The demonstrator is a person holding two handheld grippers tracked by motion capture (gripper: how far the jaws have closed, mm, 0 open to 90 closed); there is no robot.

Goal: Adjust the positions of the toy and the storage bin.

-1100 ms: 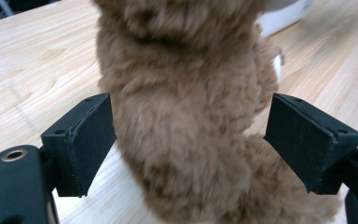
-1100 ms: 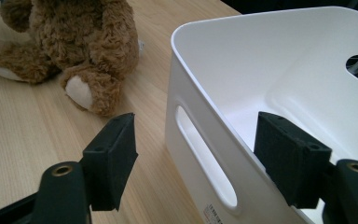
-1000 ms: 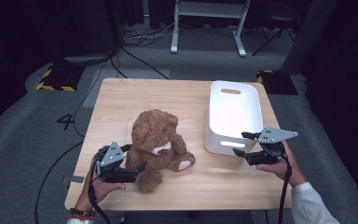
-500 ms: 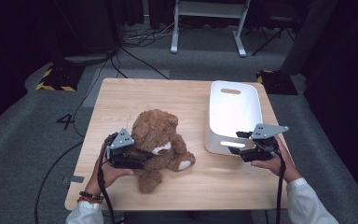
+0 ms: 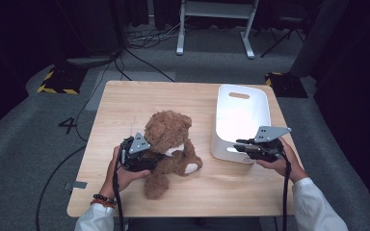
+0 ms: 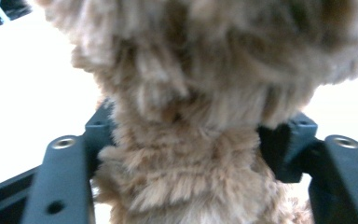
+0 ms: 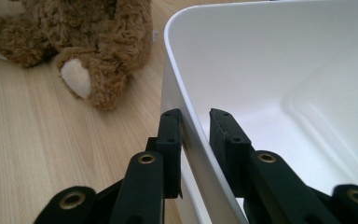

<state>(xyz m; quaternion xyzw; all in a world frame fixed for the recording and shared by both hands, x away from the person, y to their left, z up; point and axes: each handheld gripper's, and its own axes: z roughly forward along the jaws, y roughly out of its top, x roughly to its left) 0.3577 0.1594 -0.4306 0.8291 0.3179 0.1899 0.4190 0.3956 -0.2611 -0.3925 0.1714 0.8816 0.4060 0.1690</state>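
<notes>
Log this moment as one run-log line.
left gripper: closing on teddy bear | right gripper: shut on white bin rim | table: both resting there

A pale wooden worktop (image 5: 125, 103) stood on grey carpet (image 5: 38, 159) in a dark room. Black cables (image 5: 139, 53) trailed across the floor behind it. A white metal frame (image 5: 214, 12) stood at the back, with yellow-and-black hazard tape (image 5: 55, 89) on the left.

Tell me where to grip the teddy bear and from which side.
Grip the teddy bear at its narrow neck, coming in level from its open left side, away from the white bin. The left gripper already straddles that soft waist under the wider head, its jaws just closing in.
</notes>
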